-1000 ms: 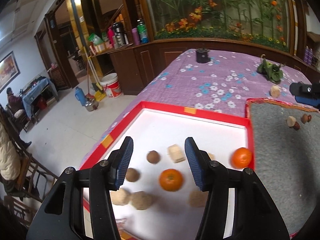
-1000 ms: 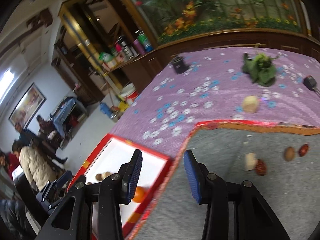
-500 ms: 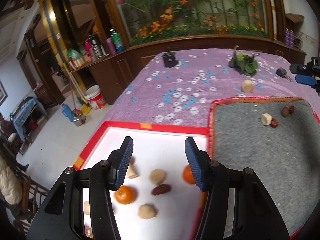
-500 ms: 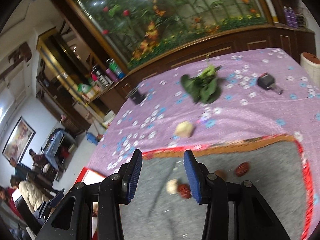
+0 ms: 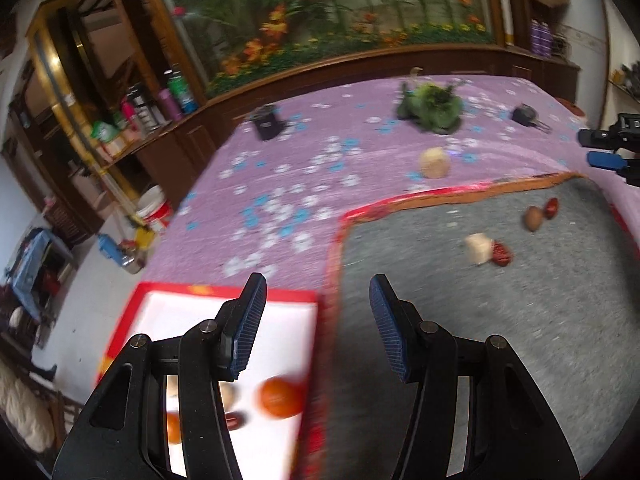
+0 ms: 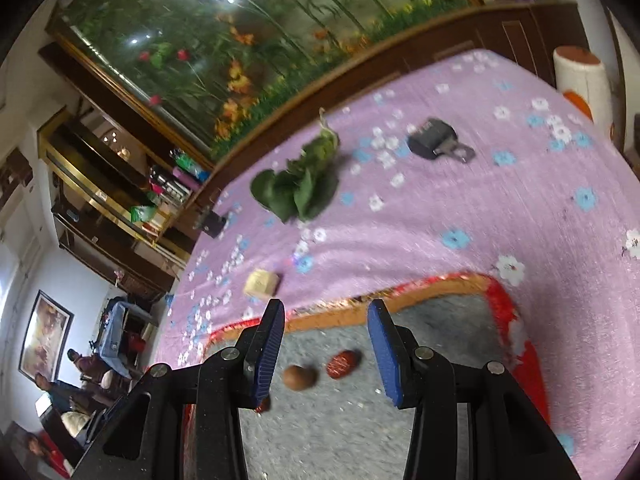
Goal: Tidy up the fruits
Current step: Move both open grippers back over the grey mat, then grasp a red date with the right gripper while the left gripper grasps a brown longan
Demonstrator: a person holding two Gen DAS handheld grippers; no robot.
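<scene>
My left gripper is open and empty above the seam between a white red-rimmed tray and a grey red-rimmed mat. The tray holds an orange, a red date and other fruit partly hidden by my fingers. On the mat lie a pale cube, a red date, a brown nut and another date. My right gripper is open and empty over the mat's far end, above the brown nut and a red date.
A pale cube lies on the purple flowered cloth beyond the mat; it also shows in the right wrist view. Green leaves, a black key fob and a black cup sit farther back.
Both grippers have swung to the right. The left view has moved from over the white tray toward the grey mat. The right view has moved along the mat to its far right corner.
</scene>
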